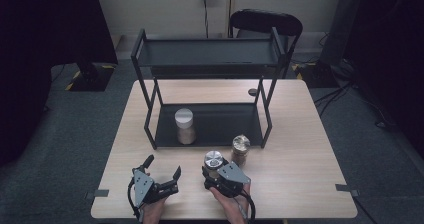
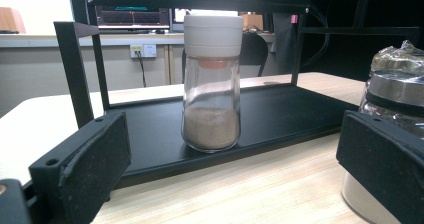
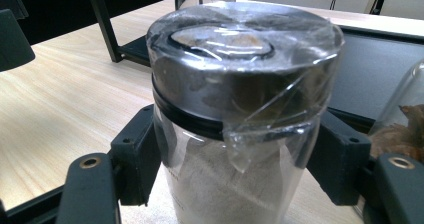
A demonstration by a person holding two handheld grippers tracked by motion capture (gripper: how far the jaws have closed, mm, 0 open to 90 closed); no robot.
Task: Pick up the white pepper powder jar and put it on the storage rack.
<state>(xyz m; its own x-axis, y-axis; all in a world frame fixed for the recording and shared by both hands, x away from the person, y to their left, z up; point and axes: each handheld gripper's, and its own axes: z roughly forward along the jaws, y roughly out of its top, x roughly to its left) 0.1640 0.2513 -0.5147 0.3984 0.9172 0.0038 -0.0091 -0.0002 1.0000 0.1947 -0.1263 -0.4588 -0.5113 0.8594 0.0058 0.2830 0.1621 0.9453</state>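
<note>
**Right tongs clamped on wrapped jar at desk front**

Right tongs (image 1: 214,173): jaws pressed on both sides of a glass jar (image 3: 240,109), just under its metal lid (image 3: 235,59). Jar stands upright on the desk (image 1: 300,134), near the front edge, just ahead of the rack (image 1: 210,129). Lid and neck are covered in clear plastic film, crinkled, with a loose flap hanging down the front. Pale powder fills the lower part of the jar. No earlier frame to compare; the grip reads as snug from the right gripper view, pads flush to the glass.

Left tongs (image 1: 162,166): jaws well apart, nothing between them, resting low at the desk front, left of the held jar. In the left gripper view, the held jar sits just behind the right-hand jaw.

Second wrapped jar (image 1: 240,149): upright on the desk, just beside the held jar, at the rack's front edge. Brownish contents.

White-capped jar (image 2: 212,84): upright on the rack's lower shelf, left part, holding tan powder in the bottom third. Well apart from both tongs.

Rack: black, two tiers, top shelf bare. Chair (image 1: 265,24) behind the desk.
</note>
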